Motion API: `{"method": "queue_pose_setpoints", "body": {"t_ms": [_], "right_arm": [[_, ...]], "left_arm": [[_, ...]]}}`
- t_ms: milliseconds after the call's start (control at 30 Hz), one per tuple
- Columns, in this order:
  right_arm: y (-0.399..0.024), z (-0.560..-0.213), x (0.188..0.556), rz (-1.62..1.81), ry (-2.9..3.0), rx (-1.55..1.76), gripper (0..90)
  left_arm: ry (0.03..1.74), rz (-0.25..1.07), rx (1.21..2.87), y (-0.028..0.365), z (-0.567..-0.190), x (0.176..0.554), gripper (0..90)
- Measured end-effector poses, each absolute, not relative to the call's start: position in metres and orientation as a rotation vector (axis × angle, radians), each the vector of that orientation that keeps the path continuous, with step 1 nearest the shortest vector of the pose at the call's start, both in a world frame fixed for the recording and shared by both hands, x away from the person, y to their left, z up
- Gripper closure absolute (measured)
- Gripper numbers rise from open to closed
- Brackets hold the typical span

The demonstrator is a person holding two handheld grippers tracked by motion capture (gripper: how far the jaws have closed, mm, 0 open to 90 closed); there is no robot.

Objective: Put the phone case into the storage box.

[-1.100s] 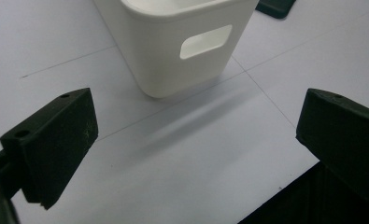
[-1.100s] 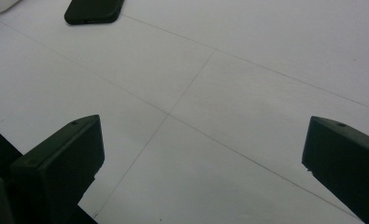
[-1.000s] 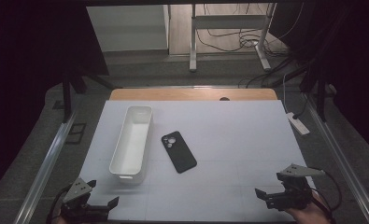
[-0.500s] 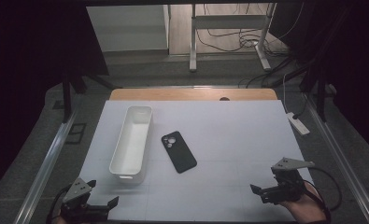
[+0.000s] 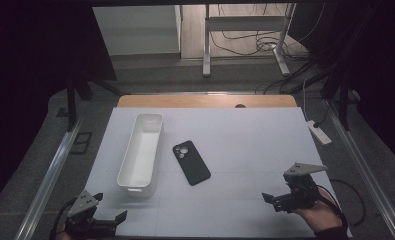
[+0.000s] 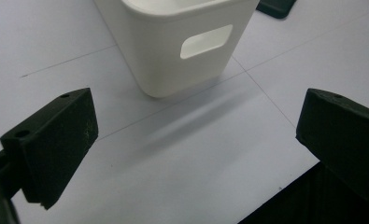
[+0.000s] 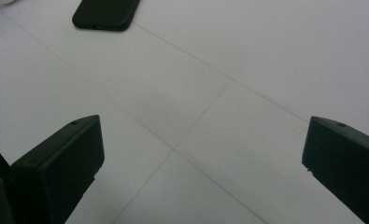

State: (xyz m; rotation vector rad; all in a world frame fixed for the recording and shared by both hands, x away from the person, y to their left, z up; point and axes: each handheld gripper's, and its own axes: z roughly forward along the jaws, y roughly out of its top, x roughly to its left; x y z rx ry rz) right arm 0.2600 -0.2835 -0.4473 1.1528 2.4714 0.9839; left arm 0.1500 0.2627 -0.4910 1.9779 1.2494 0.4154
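Work has hardly started, as I judge it: the black phone [image 5: 191,163] lies flat, camera side up, on the white worktop [image 5: 245,140], just beside the long white bin [image 5: 141,152] and not touching it. The bin looks empty from above, and nothing is held by either tool.

On the near right of the worktop the right tool [image 5: 276,199] hovers with its jaws wide apart. The right gripper view looks between those jaws at bare white surface, and an end of the phone [image 7: 106,14] sits at the top left, well apart from them. The person's right hand [image 5: 321,216] grips it from below.

At the near left corner the left tool [image 5: 111,222] is likewise spread open. The left gripper view shows its jaws on either side of a stretch of worktop, facing the short end of the bin [image 6: 182,42] with its handle cutout, near but not in contact.

Everything is left to do. If the aim is to put the phone in the bin, as the layout suggests, the reach, the grasp, the lift and the placing all remain. The right tool seems the likelier one to make that reach.
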Motion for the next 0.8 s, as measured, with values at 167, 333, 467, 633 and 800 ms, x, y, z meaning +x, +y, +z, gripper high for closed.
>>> {"method": "queue_pose_setpoints", "body": {"t_ms": [167, 333, 467, 633, 800], "right_arm": [[-0.279, -0.446, 0.267, 0.985, 2.482, 1.133, 0.0], [-0.273, -0.446, 0.271, 0.984, 2.502, 1.105, 0.0], [-0.268, -0.447, 0.273, 0.977, 2.521, 1.081, 0.0], [-0.262, -0.448, 0.276, 0.989, 2.535, 1.073, 0.0], [-0.253, -0.448, 0.281, 1.013, 2.54, 1.099, 0.0]], "left_arm": [[1.251, 0.414, 1.977, 0.263, -0.491, 0.15, 0.0], [1.252, 0.414, 1.978, 0.263, -0.491, 0.15, 0.0], [1.252, 0.413, 1.979, 0.263, -0.491, 0.15, 0.0], [1.253, 0.412, 1.98, 0.262, -0.491, 0.151, 0.0], [1.256, 0.409, 1.976, 0.263, -0.491, 0.151, 0.0]]}}
